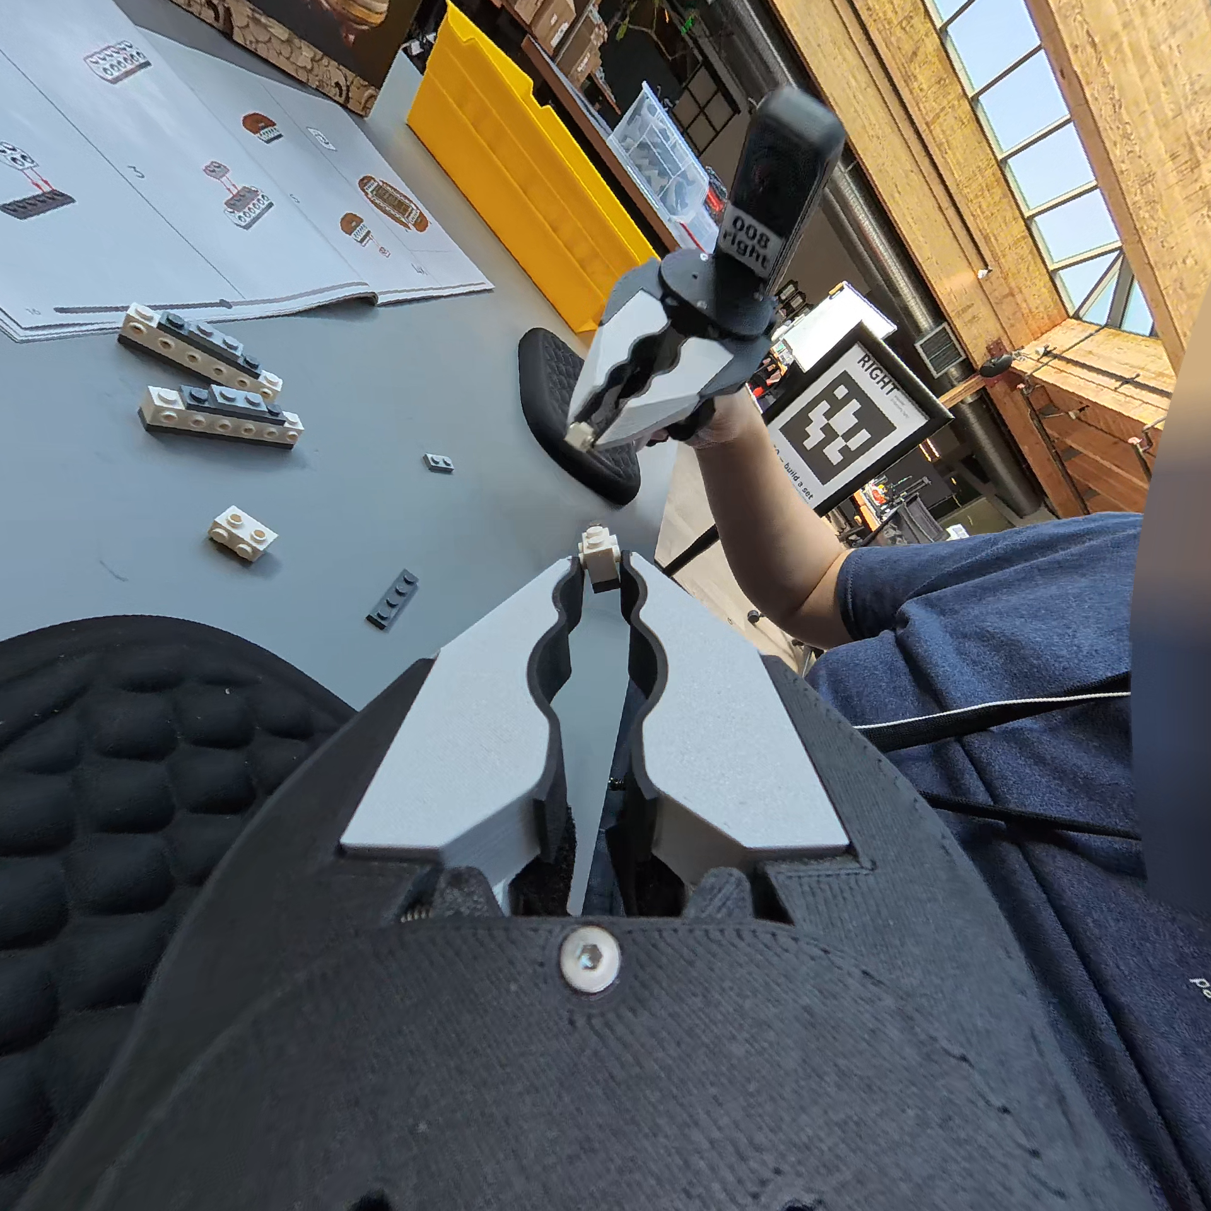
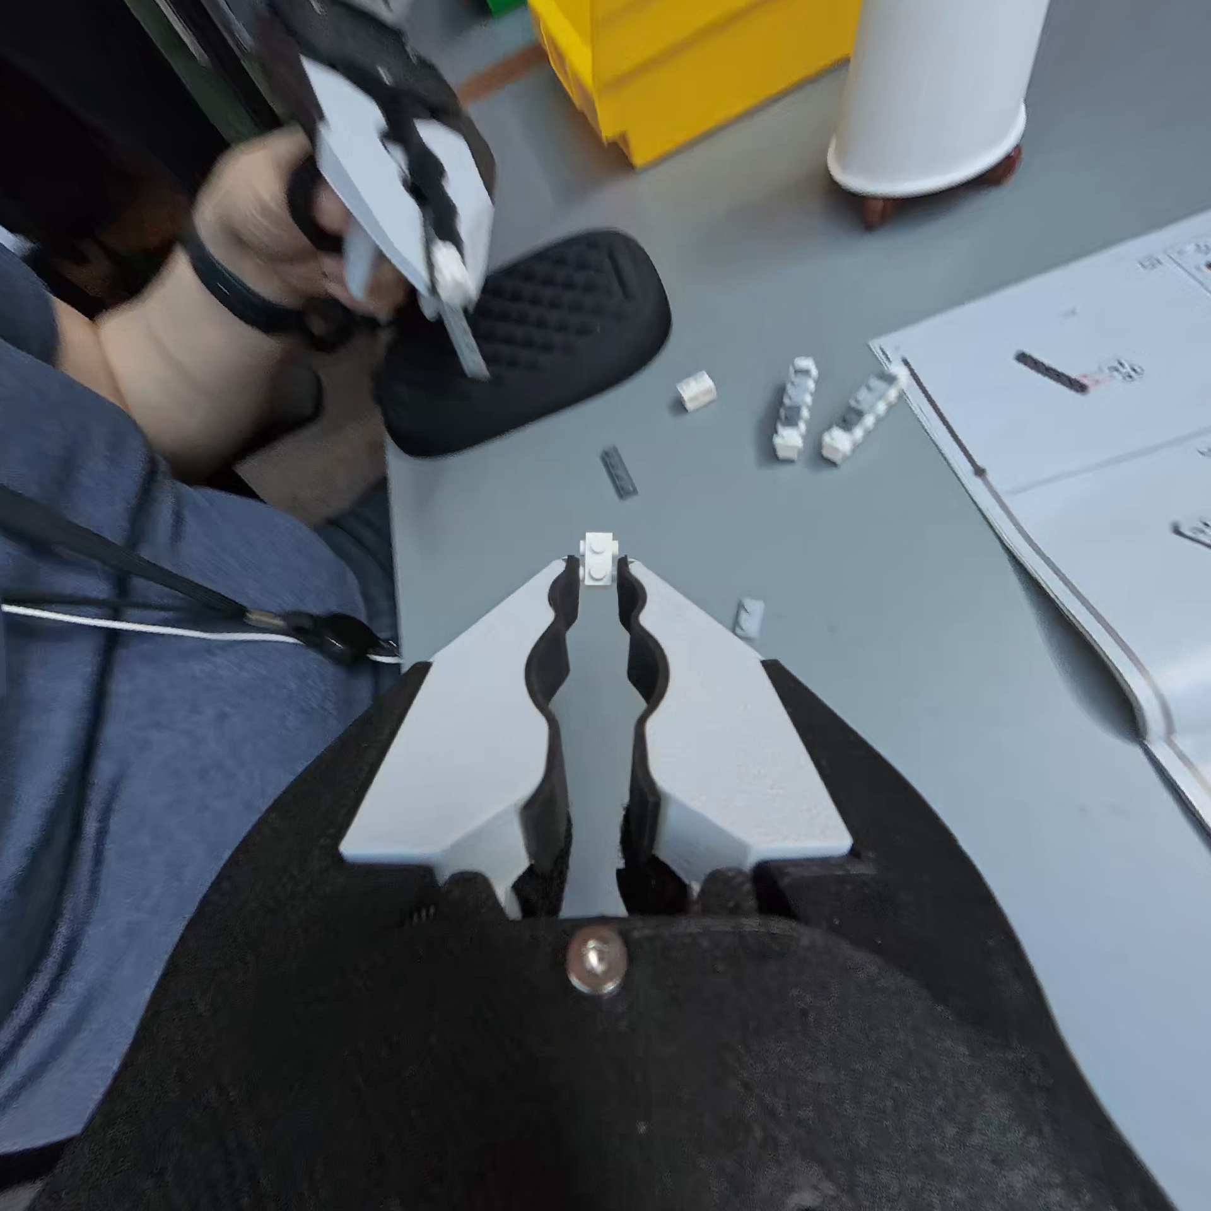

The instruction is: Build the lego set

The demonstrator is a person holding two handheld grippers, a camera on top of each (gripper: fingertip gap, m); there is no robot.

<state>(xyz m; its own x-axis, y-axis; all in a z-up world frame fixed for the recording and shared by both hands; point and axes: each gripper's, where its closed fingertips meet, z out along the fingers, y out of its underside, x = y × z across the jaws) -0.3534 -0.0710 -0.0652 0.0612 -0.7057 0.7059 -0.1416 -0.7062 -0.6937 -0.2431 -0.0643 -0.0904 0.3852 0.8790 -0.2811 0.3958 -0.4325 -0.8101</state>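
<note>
My left gripper is shut on a small white brick and holds it above the grey table. In the right wrist view the left gripper is blurred at upper left, with its white brick and a grey plate hanging below it. My right gripper is shut on a small white two-stud brick. It also shows in the left wrist view, raised, with its white brick at the tips. The two grippers are apart.
Two white-and-grey brick strips, a cream brick, a dark four-stud plate and a small grey plate lie on the table. An open instruction booklet, yellow bins, two black pads and a white cylinder stand around. Across from one pair of fingers to the other is roughly 12 cm.
</note>
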